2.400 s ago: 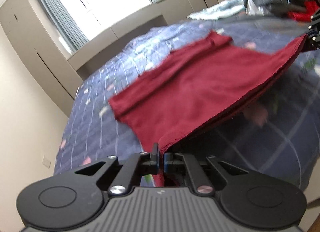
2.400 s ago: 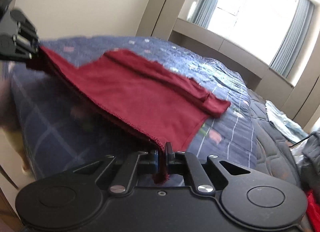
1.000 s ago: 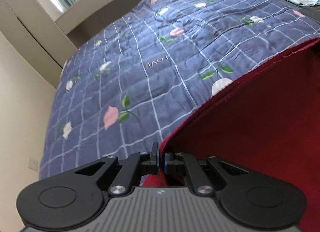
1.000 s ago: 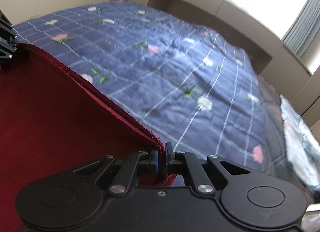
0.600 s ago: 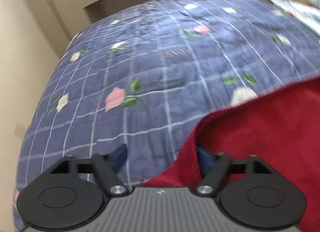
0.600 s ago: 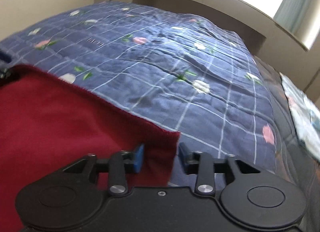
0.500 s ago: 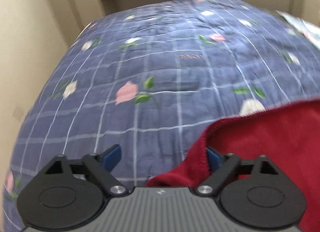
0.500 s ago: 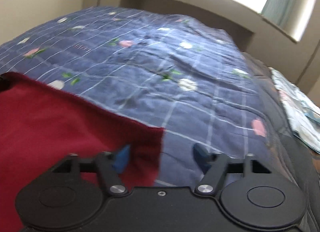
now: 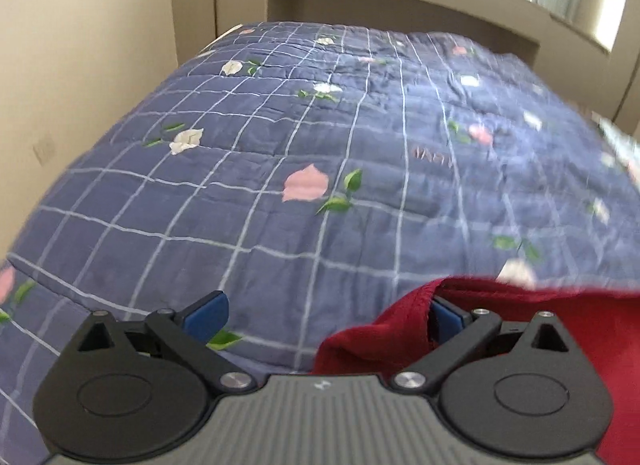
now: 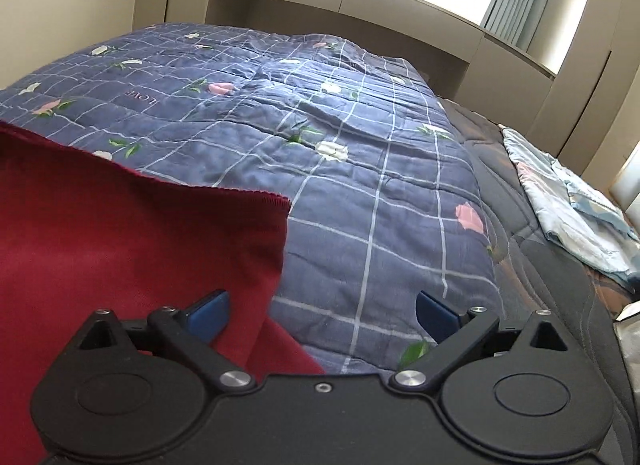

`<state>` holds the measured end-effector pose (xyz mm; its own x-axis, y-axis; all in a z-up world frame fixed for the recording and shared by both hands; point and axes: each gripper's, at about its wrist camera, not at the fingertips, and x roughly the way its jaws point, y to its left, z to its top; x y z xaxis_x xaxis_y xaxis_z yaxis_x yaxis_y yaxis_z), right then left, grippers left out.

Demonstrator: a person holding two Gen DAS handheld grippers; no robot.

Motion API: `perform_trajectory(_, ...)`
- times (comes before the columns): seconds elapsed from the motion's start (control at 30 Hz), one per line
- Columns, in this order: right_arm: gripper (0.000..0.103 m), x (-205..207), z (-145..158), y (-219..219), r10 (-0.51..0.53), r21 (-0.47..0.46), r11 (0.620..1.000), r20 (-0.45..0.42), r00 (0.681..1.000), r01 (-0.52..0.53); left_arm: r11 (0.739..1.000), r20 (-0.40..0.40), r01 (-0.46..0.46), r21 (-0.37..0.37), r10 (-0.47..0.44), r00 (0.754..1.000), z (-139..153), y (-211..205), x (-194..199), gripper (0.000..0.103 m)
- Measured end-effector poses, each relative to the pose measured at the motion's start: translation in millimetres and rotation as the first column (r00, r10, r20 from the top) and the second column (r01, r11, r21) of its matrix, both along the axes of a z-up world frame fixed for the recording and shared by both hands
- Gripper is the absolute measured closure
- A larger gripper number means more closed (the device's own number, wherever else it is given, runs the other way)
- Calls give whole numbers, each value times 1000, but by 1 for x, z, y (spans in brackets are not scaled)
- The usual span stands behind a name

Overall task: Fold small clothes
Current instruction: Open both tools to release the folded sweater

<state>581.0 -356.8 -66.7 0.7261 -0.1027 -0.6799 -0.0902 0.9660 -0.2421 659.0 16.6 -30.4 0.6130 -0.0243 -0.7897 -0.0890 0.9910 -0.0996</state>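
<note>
The red garment (image 9: 520, 329) lies on the near part of the blue floral quilt (image 9: 280, 169), between the two tools. The left gripper (image 9: 324, 313) stands wide, its jaws having just been opening; the garment's rounded left corner sits at the right side of its gap, and the cloth seems to brush the right blue pad (image 9: 446, 315), though blur there makes contact hard to judge. The left pad (image 9: 206, 313) hangs over bare quilt, clear of the fabric.

The right gripper (image 10: 322, 315) is also spread wide, its jaws likewise just opened. Here the red garment (image 10: 120, 249) fills the near left, its hemmed right edge running down past the left blue pad (image 10: 210, 315) into the gap; the right pad (image 10: 436, 317) is over quilt alone. Neither tool pinches the cloth.

Only the right wrist view shows the garment's square far-right corner lying flat, a dark mattress edge (image 10: 540, 265) to the right of the quilt, and a pale blue cloth (image 10: 568, 205) on it. Only the left wrist view shows the wall (image 9: 80, 45) along the bed's left side.
</note>
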Motion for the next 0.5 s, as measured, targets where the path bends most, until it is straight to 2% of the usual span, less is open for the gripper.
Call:
perform_trajectory(0.13, 4, 6, -1, 3, -1, 13, 1000, 9, 1000, 1, 998, 58, -32, -56, 35, 998, 10, 4, 4, 0)
perform_trajectory(0.2, 4, 9, -2, 6, -4, 8, 1000, 23, 1000, 4, 998, 86, -49, -50, 53, 995, 14, 5, 3, 0)
perform_trajectory(0.3, 4, 6, -2, 8, -6, 10, 1000, 49, 999, 6, 998, 122, -58, 2, 57, 991, 12, 2, -9, 0)
perform_trajectory(0.5, 1, -26, 6, 14, 9, 13, 1000, 103, 995, -10, 992, 154, 0, 129, -20, 988, -9, -4, -65, 0)
